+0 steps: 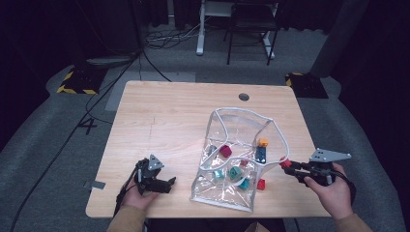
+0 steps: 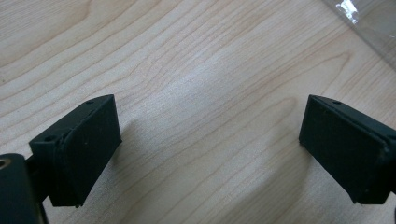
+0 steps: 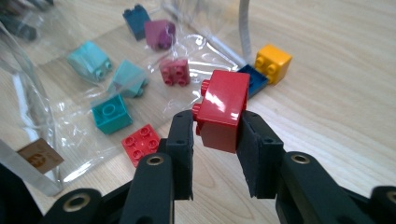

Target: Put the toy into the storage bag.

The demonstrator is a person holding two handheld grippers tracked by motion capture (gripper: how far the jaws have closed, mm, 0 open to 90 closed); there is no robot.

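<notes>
Black jaws of the right gripper (image 3: 216, 133) are clamped on a glossy red plastic building brick (image 3: 222, 108), lifted clear of the pale wooden table (image 1: 169, 116) just off the right edge of the clear plastic zip pouch (image 1: 232, 159). Inside and around that pouch lie more bricks: a teal one (image 3: 111, 114), a flat red one (image 3: 141, 143) and a yellow one (image 3: 273, 62) among them. Over on the left, the left gripper (image 2: 210, 140) sits low over bare wood, jaws spread wide, nothing between them.
</notes>
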